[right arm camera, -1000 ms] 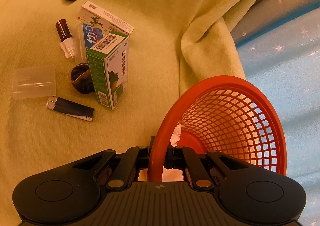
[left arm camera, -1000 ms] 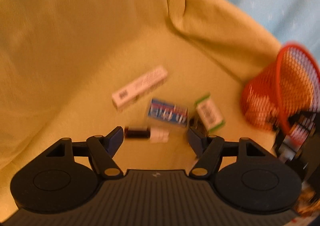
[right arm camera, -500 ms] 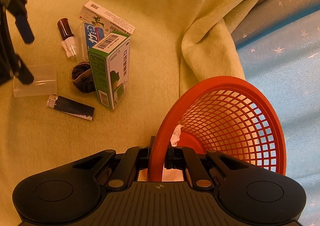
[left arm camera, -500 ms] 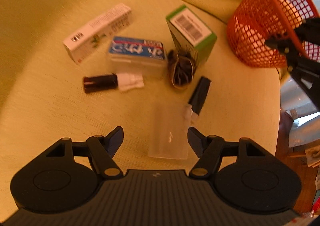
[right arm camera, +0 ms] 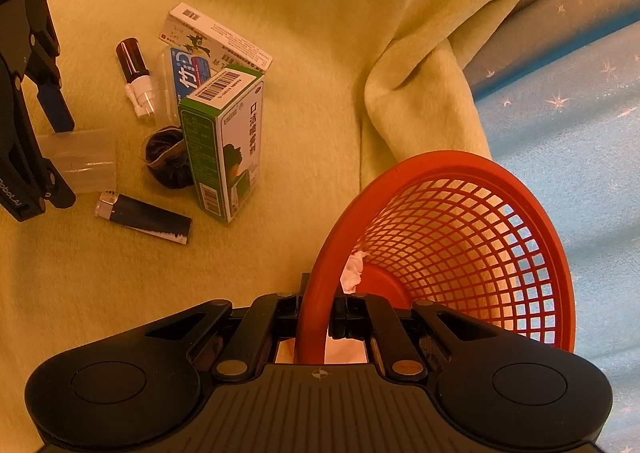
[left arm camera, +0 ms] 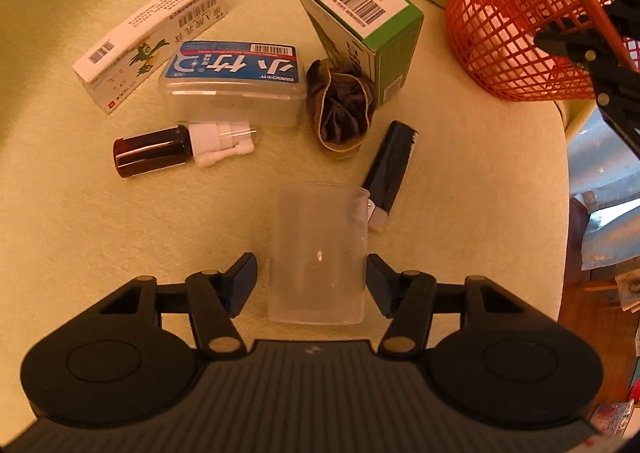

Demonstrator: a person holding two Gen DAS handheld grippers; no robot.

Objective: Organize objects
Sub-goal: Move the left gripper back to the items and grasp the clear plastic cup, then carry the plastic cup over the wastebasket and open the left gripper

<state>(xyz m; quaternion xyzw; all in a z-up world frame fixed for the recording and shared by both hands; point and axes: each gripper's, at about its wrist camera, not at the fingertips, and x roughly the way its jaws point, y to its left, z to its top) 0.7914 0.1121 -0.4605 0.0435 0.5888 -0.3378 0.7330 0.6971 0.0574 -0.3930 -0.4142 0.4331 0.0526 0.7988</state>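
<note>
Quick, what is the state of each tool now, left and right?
Left tool: open, around the clear plastic cup, not yet closed.
Right tool: closed on the red basket rim.

Left claw [left arm camera: 311, 277]: I am holding it low with fingers spread wide apart.
Right claw [right arm camera: 316, 311]: I am keeping its fingers clamped together.

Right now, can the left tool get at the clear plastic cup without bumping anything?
Probably yes. The left tool is open with the clear plastic cup lying between its fingers, nothing in between. Only the black lighter lies close, beside the cup's far end.
</note>
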